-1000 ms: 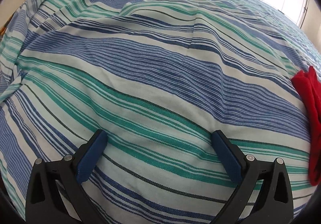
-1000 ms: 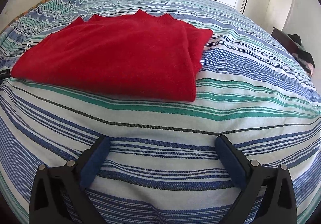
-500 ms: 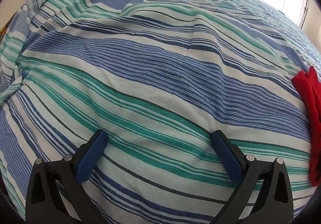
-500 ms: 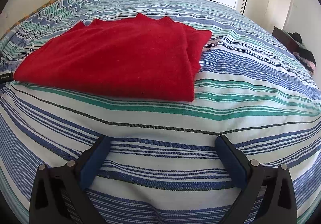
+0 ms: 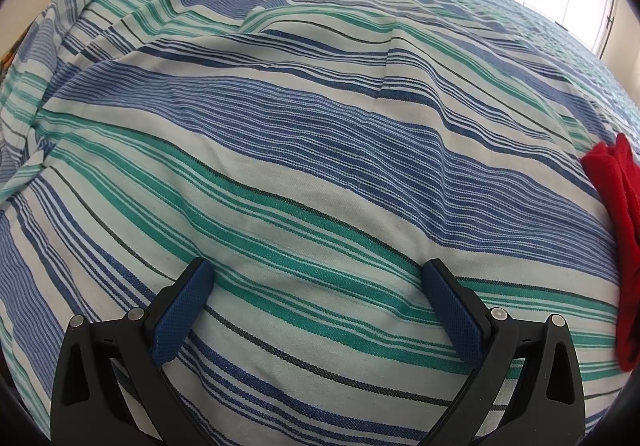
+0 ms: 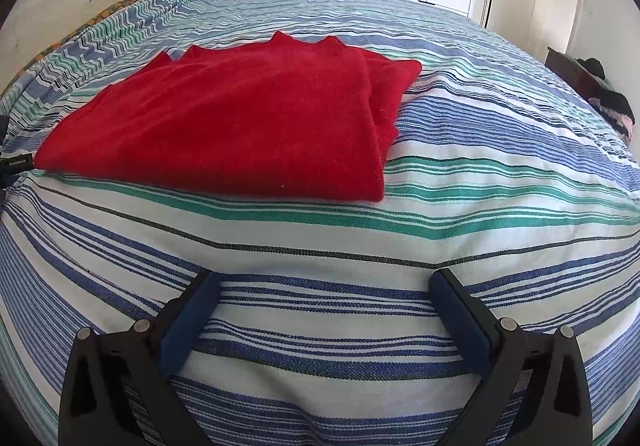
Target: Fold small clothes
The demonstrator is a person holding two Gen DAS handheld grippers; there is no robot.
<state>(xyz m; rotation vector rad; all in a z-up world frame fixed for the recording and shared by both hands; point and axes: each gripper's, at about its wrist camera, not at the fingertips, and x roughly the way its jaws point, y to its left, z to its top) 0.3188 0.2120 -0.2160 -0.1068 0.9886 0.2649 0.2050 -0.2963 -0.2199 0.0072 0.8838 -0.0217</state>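
**Red garment folded on the bed; both grippers empty, risks lie in the next grab**

- Left gripper [image 5: 318, 296]: jaws spread wide, nothing between them, low over the striped bedspread [image 5: 280, 150]. Only a sliver of the red garment [image 5: 618, 214] shows at the far right edge of its view, well apart from the fingers.
- Red garment [image 6: 232, 130]: lies flat on the bed in the right wrist view, already doubled over, with layered edges stacked along its right side and a zigzag far edge. It sits beyond the fingers, not touching them.
- Right gripper [image 6: 322, 296]: jaws also wide apart, empty, hovering over the bedspread near the garment's near edge.

Risks, as judged:
- A low pinch could catch the bedspread along with the garment, dragging both.
- Gripping only the top layer at the right side would peel the fold open.
- The left gripper has the garment barely in view; a reach from there could misjudge the edge.
- Soft knit may slump if lifted by one corner.
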